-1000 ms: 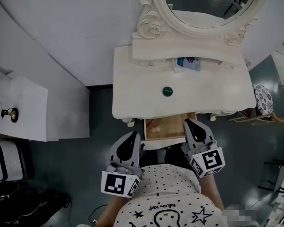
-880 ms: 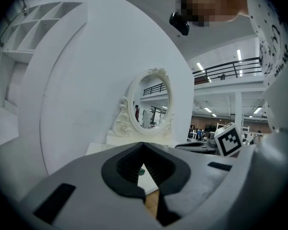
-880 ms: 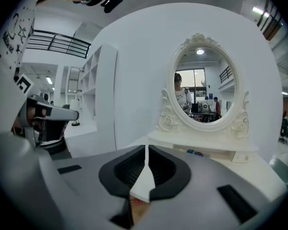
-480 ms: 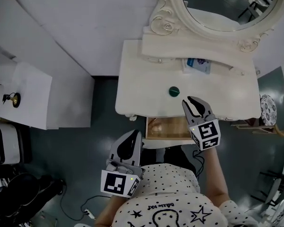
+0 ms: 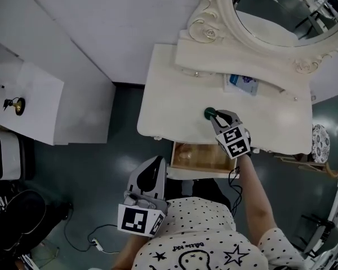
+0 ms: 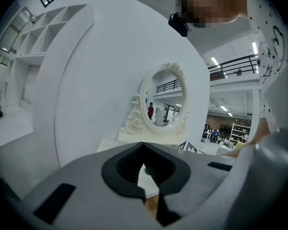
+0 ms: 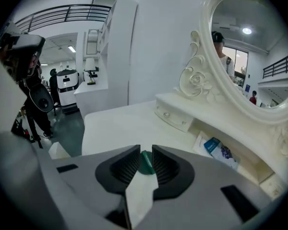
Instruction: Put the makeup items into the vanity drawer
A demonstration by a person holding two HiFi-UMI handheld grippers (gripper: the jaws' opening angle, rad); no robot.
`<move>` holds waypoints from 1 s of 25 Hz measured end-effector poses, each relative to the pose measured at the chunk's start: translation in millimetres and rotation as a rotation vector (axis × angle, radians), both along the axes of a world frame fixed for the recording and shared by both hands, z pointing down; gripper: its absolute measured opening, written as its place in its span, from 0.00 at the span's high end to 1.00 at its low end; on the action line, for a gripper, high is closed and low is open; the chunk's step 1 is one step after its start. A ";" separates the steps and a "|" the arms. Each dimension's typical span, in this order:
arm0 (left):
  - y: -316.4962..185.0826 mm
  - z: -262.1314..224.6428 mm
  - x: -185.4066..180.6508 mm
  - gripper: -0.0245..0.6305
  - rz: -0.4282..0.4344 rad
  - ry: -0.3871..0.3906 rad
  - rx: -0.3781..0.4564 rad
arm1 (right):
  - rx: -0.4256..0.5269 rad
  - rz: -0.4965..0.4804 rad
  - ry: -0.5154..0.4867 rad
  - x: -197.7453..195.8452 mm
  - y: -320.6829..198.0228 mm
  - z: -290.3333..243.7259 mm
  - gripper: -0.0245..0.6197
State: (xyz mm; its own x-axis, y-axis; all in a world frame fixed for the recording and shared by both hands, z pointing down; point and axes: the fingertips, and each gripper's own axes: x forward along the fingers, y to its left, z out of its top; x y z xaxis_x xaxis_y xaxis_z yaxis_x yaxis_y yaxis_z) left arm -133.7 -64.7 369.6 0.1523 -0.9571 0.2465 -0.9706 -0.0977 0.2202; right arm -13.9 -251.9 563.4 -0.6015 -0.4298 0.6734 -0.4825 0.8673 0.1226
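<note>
Right tongs (image 5: 218,116): reached over the vanity top (image 5: 163,94), jaws drawn in on a green disc (image 5: 209,113). In the right gripper view the disc (image 7: 145,163) filled the narrow gap between the tips, a pad on either side of it. It lay on the top near the front edge, at 12 o'clock from the drawer. The marker cube (image 5: 234,141) sat at 5 o'clock from the tips, with the person's bare forearm (image 5: 253,190) behind it.

Left tongs (image 5: 158,161): held off the vanity, at 7 o'clock from the drawer and close to the person's dotted shirt (image 5: 197,235). The jaws were pressed together at the tips with nothing between them (image 6: 143,145).

Drawer (image 5: 200,157): pulled out under the vanity's front edge, its wooden floor showing.

Packet (image 5: 242,84): blue and white, lying in the open shelf under the mirror, at 1 o'clock from the disc.

Mirror (image 5: 281,16): oval, in a carved cream frame, at the back of the vanity.

Cabinet (image 5: 39,106): white, at 9 o'clock and well apart from the vanity, with a small dark and gold object (image 5: 12,104) on it.
</note>
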 end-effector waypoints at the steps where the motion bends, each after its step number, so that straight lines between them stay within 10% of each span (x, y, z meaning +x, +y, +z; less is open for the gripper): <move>1: -1.7 0.4 -0.3 0.97 -0.008 0.001 -0.004 | -0.010 -0.008 0.010 -1.5 -2.5 6.2 0.85; 25: -17.2 3.8 -3.1 0.97 -0.026 0.016 -0.023 | -0.073 0.031 0.023 3.3 -8.8 27.9 0.95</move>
State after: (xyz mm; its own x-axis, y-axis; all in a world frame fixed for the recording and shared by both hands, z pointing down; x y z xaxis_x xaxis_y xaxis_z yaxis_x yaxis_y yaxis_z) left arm -136.8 -81.9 373.5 0.1314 -0.9549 0.2662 -0.9690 -0.0670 0.2378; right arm -10.6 -260.7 591.3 -0.5726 -0.3974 0.7171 -0.5073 0.8589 0.0710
